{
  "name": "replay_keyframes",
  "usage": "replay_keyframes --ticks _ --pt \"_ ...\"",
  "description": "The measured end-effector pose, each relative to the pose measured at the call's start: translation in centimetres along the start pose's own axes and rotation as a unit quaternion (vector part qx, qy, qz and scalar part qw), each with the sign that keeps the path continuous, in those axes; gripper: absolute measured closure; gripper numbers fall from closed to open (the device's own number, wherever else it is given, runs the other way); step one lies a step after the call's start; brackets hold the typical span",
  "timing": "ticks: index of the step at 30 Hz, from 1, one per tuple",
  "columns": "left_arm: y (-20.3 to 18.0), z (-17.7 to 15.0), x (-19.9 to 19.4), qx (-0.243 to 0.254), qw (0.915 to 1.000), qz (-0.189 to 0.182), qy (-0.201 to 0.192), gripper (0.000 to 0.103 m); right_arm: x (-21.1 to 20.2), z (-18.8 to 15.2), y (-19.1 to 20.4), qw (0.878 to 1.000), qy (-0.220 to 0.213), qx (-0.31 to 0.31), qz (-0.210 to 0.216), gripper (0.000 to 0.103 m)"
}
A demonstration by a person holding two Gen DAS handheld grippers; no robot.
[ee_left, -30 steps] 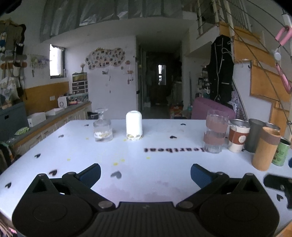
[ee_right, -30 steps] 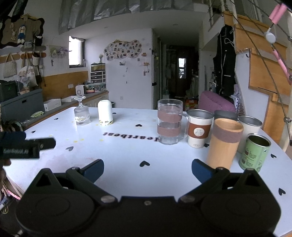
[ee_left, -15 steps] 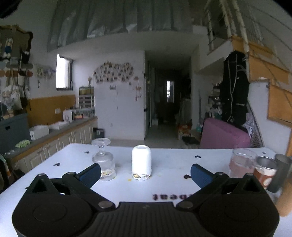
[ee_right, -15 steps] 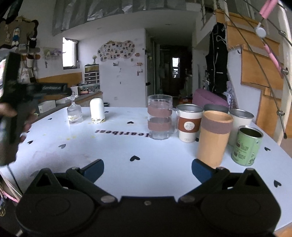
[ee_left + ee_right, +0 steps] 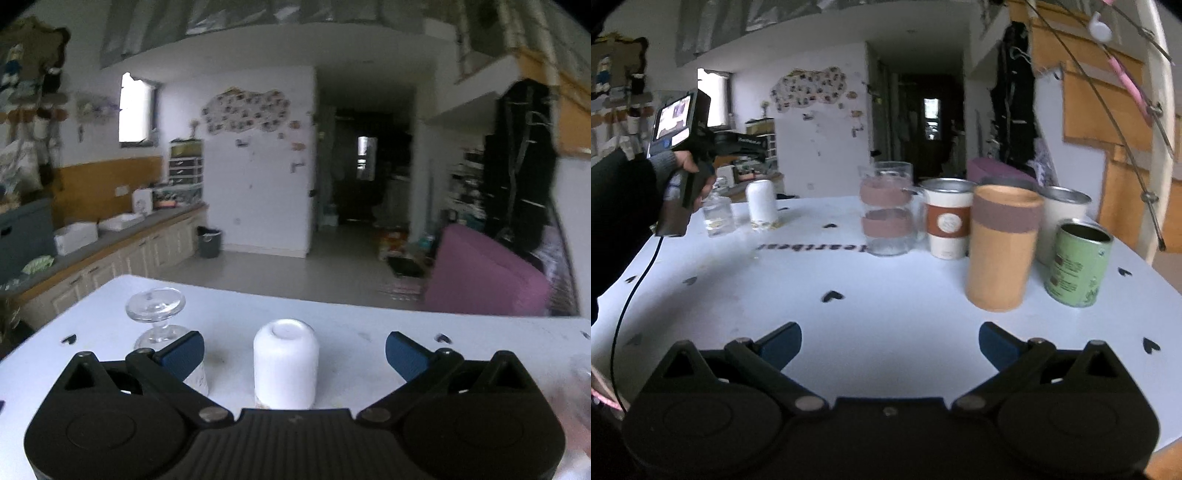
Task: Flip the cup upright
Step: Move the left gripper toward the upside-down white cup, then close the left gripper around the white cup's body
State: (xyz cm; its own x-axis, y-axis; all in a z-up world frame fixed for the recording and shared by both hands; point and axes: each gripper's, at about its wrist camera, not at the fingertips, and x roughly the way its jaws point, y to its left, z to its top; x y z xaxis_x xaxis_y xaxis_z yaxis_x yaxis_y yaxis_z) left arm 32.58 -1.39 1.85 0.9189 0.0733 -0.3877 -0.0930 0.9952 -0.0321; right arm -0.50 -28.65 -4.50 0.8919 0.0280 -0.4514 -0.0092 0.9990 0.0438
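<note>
One white cup [image 5: 286, 363], inverted on the surface [image 5: 369, 332], centred between the wide-spread fingers of the left hand-held gripper [image 5: 294, 352] — an upturned stemmed glass [image 5: 157, 321] just to its left. Right hand-held gripper [image 5: 890, 343] — wide, empty, well apart. Advised: close squarely on the mid-body, lift clear before rotating, avoid the glass.

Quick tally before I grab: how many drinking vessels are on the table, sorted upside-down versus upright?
Upside-down: 2, the white cup and the stemmed glass.
Upright: 6, the glass mug, banded paper cup, tan tumbler, green tin, steel cup, dark cup.
Total: 8.
</note>
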Motion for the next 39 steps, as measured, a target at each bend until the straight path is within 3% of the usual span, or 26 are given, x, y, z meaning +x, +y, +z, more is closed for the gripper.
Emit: replay_keyframes --ticks 7,16,18,22,29,39 --pt "-1.3 -0.1 4.8 0.014 0.9984 0.042 0.034 0.001 1.4 -0.1 -1.1 1.000 0.017 0.010 -0.014 0.000" --pt "-1.0 -0.3 7.8 0.012 0.9959 0.064 0.063 0.006 2.5 0.0 -1.6 0.999 0.035 0.016 -0.032 0.000" --pt "-0.8 -0.1 8.6 0.005 0.9954 0.063 0.071 0.011 2.7 0.0 -1.5 0.999 0.037 0.014 -0.032 0.000" --pt "-0.2 -0.4 8.7 0.001 0.9949 0.050 0.087 0.041 3.0 0.0 -1.4 0.999 0.041 0.014 -0.033 0.000" --pt "0.0 -1.0 5.9 -0.002 0.9954 0.021 0.094 0.041 2.7 0.3 -1.2 0.999 0.036 0.012 -0.024 0.000" --pt "-3.1 -3.7 -4.7 0.068 0.9928 -0.076 0.064 0.041 1.6 0.1 -0.6 1.000 0.021 0.016 0.001 0.000"
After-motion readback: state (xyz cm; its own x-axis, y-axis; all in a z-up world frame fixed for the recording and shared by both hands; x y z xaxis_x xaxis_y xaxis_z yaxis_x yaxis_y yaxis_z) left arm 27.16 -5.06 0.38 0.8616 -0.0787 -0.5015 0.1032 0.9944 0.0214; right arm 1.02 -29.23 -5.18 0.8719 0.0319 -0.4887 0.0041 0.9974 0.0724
